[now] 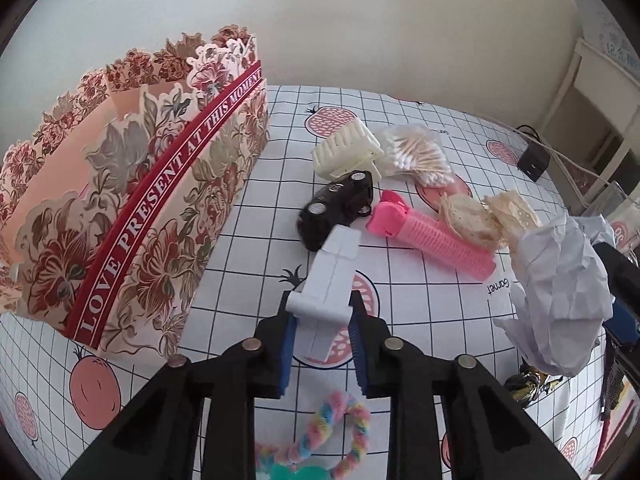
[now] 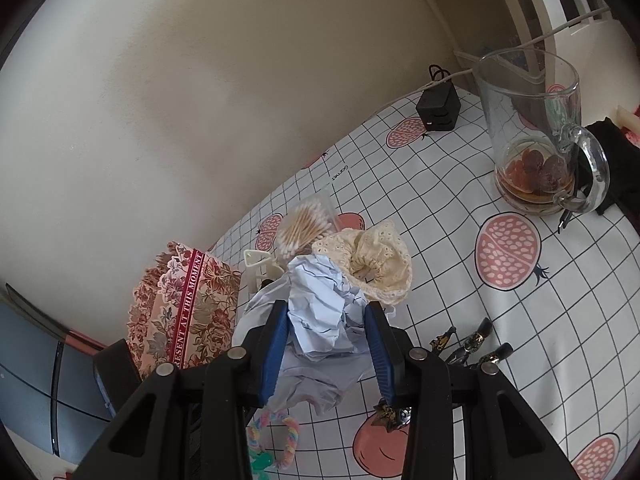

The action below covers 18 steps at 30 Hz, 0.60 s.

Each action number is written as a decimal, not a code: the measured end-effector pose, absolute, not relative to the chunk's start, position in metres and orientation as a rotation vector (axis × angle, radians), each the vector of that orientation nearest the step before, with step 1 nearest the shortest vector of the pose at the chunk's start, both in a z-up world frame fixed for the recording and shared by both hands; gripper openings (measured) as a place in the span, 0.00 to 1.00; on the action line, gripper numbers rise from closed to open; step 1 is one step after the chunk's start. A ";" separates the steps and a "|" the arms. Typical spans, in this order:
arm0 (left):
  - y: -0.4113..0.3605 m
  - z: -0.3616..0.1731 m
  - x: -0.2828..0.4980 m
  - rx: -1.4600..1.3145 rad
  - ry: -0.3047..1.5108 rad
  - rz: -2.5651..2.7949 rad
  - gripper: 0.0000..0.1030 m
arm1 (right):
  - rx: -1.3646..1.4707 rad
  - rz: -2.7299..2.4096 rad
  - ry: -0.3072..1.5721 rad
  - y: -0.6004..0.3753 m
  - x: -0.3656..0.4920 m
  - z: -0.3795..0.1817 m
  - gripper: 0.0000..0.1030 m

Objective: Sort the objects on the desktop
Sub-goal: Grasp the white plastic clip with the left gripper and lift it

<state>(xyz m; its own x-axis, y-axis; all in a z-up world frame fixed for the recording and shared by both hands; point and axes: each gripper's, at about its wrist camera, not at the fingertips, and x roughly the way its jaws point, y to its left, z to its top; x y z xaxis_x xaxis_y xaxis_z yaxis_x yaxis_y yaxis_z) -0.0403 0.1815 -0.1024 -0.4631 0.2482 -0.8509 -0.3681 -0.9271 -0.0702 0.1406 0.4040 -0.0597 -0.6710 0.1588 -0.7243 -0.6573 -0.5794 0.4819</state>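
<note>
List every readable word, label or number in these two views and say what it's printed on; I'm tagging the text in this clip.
"LOVE PRESENT AT THIS MOMENT" – white capitals on the red band of the floral paper box; the right wrist view shows only "RESENT AT THIS MOMENT".
"Garnet" – small black print on the checked tablecloth, also seen in the right wrist view near the cotton swabs.
Blue characters on the white furniture at the top right: too blurred to read.
Nothing else bears text.
</note>
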 end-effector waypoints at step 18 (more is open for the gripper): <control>0.161 -0.046 -0.036 -1.189 -0.004 2.414 0.20 | -0.785 2.344 1.018 0.386 0.136 -0.037 0.41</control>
